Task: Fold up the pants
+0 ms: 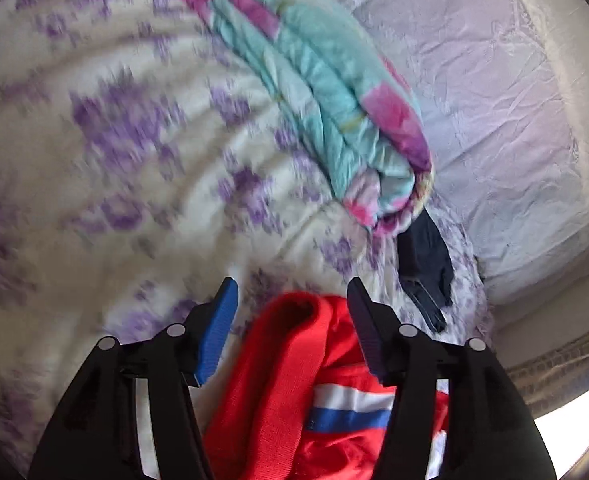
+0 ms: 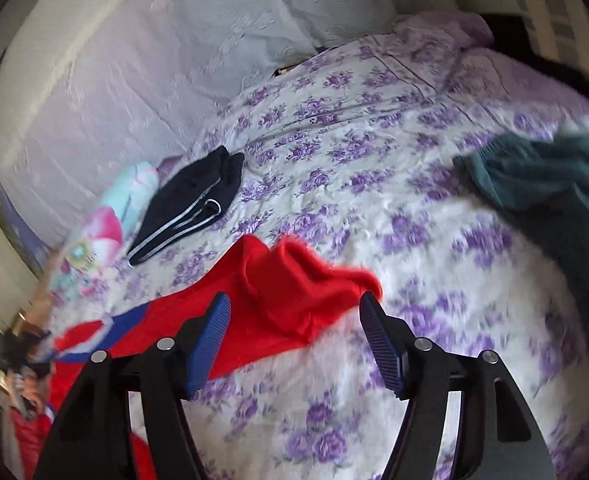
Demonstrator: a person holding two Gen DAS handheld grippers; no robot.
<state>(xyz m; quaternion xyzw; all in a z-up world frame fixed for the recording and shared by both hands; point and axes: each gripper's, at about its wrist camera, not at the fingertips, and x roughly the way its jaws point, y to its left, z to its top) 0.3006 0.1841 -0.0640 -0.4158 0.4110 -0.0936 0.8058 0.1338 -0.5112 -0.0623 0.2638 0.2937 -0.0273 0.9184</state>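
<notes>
Red pants (image 1: 294,364) with a white and blue stripe lie bunched on the floral bed cover (image 1: 94,160). In the left wrist view the cloth runs up between the fingers of my left gripper (image 1: 290,292), which is open; its blue pads (image 1: 218,332) stand clear of the fabric. In the right wrist view a crumpled red end of the pants (image 2: 290,296) lies on the floral bed cover (image 2: 374,152) between the spread fingers of my right gripper (image 2: 296,304). This gripper is open too, and the cloth passes under its left pad (image 2: 210,340).
A dark navy garment with pale trim (image 2: 190,200) (image 1: 426,264) lies just beyond the pants. A rolled turquoise and pink quilt (image 1: 334,100) (image 2: 106,220) lies beside it. A teal garment (image 2: 554,200) sits at the right. A pale padded headboard (image 2: 94,80) (image 1: 494,120) borders the bed.
</notes>
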